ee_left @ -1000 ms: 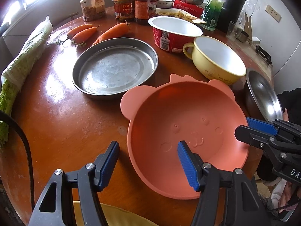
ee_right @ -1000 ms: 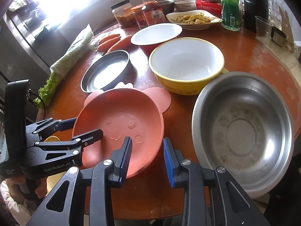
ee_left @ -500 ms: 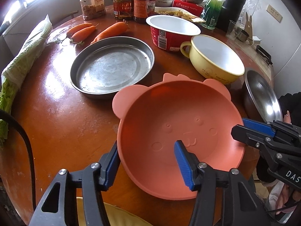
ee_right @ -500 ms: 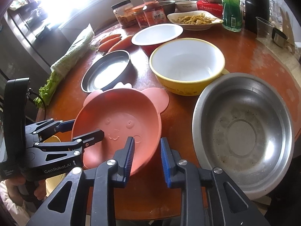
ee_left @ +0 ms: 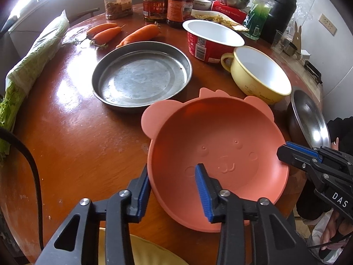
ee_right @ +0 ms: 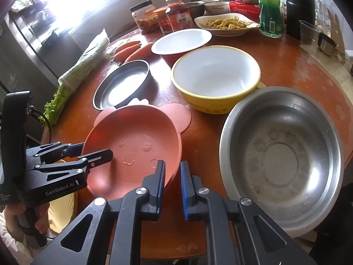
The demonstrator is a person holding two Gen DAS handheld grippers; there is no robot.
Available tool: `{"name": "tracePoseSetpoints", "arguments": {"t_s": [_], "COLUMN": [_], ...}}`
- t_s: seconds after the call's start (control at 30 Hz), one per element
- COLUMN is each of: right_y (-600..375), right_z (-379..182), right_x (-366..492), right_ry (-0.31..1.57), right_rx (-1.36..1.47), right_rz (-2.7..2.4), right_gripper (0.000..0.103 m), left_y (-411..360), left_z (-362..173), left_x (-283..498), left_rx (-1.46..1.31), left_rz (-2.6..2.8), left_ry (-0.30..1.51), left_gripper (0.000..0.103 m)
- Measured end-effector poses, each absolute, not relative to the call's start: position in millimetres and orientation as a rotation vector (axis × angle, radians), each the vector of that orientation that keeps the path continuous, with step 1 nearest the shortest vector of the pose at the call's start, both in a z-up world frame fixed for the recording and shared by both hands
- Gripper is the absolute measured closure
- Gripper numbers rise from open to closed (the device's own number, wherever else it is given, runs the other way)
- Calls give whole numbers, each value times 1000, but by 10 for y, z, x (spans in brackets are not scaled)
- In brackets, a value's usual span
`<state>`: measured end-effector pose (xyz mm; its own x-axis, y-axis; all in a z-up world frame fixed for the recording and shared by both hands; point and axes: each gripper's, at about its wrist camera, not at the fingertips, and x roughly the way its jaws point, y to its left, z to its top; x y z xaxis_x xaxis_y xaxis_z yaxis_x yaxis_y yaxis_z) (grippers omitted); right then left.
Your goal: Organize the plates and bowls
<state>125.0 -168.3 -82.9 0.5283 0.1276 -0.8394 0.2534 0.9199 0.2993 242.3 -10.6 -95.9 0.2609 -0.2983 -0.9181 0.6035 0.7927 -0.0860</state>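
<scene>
**Left wrist view: both grippers straddle the pink bowl's rim**

Your left gripper (ee_left: 172, 184) has its jaws wide, one finger inside the pink bear-eared bowl (ee_left: 217, 145), one outside its near-left rim. Your right gripper (ee_right: 172, 176) is narrow, straddling the opposite rim without clamping it. The bowl sits near the table (ee_left: 72, 132) edge, between the steel plate (ee_left: 141, 75) and the steel basin (ee_right: 284, 154), with the yellow bowl (ee_right: 215, 77) just behind.

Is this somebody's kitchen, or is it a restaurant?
Most likely a home kitchen or dining room. A round reddish wooden table holds raw orange carrots, a red-labelled sauce bottle and a white plate of cooked food, with mismatched dishes such as a pink bear-eared bowl.
</scene>
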Motion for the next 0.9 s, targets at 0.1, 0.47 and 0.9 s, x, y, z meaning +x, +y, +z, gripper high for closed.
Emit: {"name": "tracePoseSetpoints", "arguments": {"t_s": [0.1, 0.47, 0.9], "right_y": [-1682, -1687, -1595], "right_z": [-828, -789, -611], "right_x": [1248, 1237, 1164], "right_ry": [1018, 997, 950], "right_rx": [412, 421, 402], "right_rz": [-81, -80, -51], "right_gripper": [91, 93, 93], "left_y": [-73, 41, 173], "left_z": [-956, -906, -708], "left_x": [2440, 2428, 2290], "left_rx": [293, 230, 222], "left_rz": [-614, -598, -541], "left_ry": [1154, 1150, 1084], "left_gripper": [72, 82, 82]}}
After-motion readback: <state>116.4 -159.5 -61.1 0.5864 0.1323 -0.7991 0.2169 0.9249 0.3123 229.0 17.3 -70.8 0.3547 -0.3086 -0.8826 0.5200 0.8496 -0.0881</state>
